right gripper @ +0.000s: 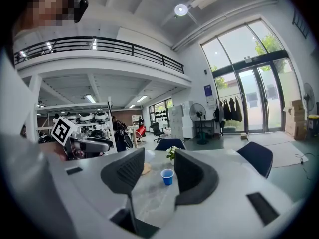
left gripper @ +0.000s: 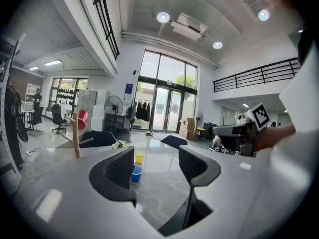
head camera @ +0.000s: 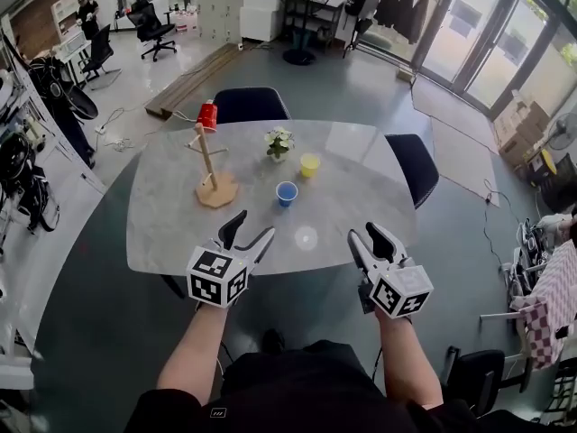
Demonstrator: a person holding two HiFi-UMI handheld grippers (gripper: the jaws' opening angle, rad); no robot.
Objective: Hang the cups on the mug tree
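Observation:
A wooden mug tree (head camera: pixel 210 165) stands on the left of the grey table (head camera: pixel 162 233), with a red cup (head camera: pixel 207 114) hung on its top peg. A blue cup (head camera: pixel 287 193) stands upright mid-table and a yellow cup (head camera: pixel 309 164) just behind it. My left gripper (head camera: pixel 252 227) hovers open and empty over the near edge, and my right gripper (head camera: pixel 365 234) is open and empty beside it. In the left gripper view, the blue cup (left gripper: pixel 135 173) and yellow cup (left gripper: pixel 139 157) peek past the left jaw. In the right gripper view, the blue cup (right gripper: pixel 167 177) stands far off between the jaws.
A small potted plant (head camera: pixel 279 142) stands behind the cups. Two dark chairs (head camera: pixel 251 105) are tucked in at the table's far side and right. An office floor with a fan (head camera: pixel 302 16) and a clothes rack lies beyond.

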